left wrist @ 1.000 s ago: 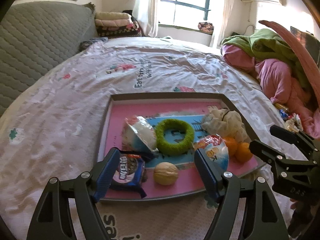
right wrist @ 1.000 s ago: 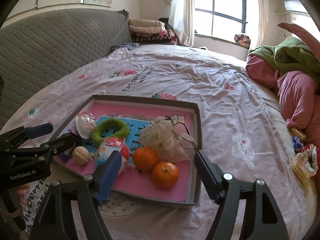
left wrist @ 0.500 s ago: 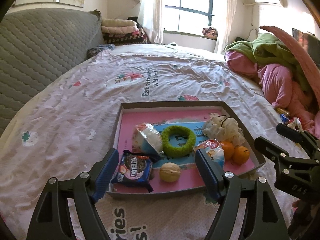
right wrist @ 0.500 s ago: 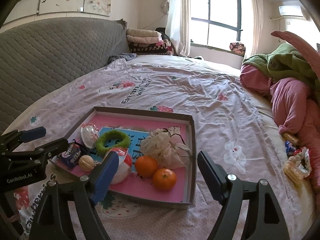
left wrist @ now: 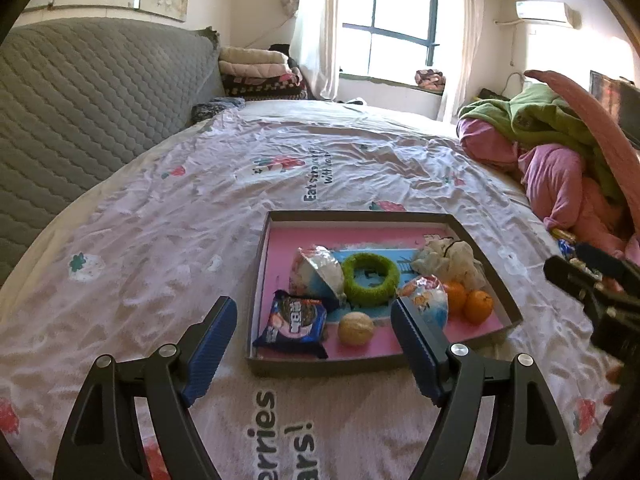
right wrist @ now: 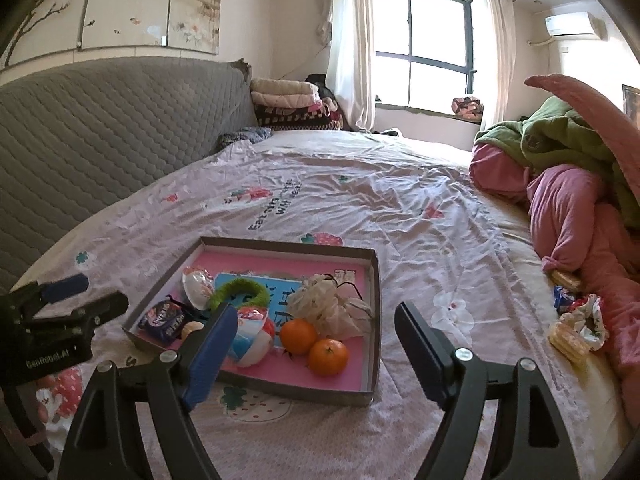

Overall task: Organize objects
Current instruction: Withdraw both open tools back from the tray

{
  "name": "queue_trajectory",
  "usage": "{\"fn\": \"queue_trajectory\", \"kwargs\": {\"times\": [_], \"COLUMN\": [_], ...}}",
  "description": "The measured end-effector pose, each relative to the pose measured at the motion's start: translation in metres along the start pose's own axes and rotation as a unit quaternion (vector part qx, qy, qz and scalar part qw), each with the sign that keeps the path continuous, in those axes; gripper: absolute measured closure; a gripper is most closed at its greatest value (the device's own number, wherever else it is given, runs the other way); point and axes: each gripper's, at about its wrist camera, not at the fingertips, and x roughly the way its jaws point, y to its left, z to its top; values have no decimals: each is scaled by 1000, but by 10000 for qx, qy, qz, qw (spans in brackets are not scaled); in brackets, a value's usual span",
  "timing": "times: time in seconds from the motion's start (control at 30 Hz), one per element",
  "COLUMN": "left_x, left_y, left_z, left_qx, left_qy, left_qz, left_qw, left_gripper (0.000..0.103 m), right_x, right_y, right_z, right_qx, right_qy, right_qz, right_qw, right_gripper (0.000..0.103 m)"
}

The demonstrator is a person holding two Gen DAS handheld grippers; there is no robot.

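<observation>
Where lettering is legible, the blue biscuit packet (left wrist: 293, 323) appears to read "OREO", though glare and its upside-down lie leave this uncertain; the bedsheet (left wrist: 168, 216) bears "Eat" at 12 o'clock from the tray and "rries" at 6 o'clock, and the left gripper's body in the right wrist view is marked "GenRobot.AI". The shallow tray (left wrist: 259, 280) lies on the sheet holding the packet, a walnut (left wrist: 355, 328), a green ring (left wrist: 371, 279), two foil-topped cups (left wrist: 318, 270), two oranges (right wrist: 328, 357) and a crumpled cloth bag (right wrist: 328, 306). The left gripper (left wrist: 314, 346) hangs with fingers spread wide and nothing between them, the packet and walnut just beyond its tips toward 12 o'clock. The right gripper (right wrist: 314, 348) is likewise wide apart and empty, with the oranges ahead at 12 o'clock.
</observation>
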Motion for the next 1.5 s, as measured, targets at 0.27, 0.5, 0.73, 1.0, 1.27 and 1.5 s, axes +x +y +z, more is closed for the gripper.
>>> {"fn": "queue_trajectory", "kwargs": {"times": [0.27,0.5,0.73,1.0,1.27,1.5], "left_x": [-24,-33,-37,-36,-32,-32], "left_y": [8,5,2,1,-1,-3], "left_z": [-5,-13,-21,-29,-39,-49], "left_qx": [24,82,121,127,172,173], "left_qy": [-195,-149,-89,-5,169,293], "left_qz": [164,122,132,195,240,231], "left_qw": [9997,9998,9998,9997,9994,9992], "left_gripper": [23,22,22,22,22,22], "right_x": [-24,-34,-37,-36,-33,-35], "right_y": [5,12,20,32,40,47], "right_z": [-1,-6,-13,-23,-34,-43], "right_qx": [-39,-108,-141,-221,-264,-295], "right_qy": [-138,-120,-98,-12,145,221], "right_qz": [-47,-4,24,78,124,126], "right_qw": [9999,9999,9998,9997,9995,9992], "right_gripper": [22,22,22,22,22,22]}}
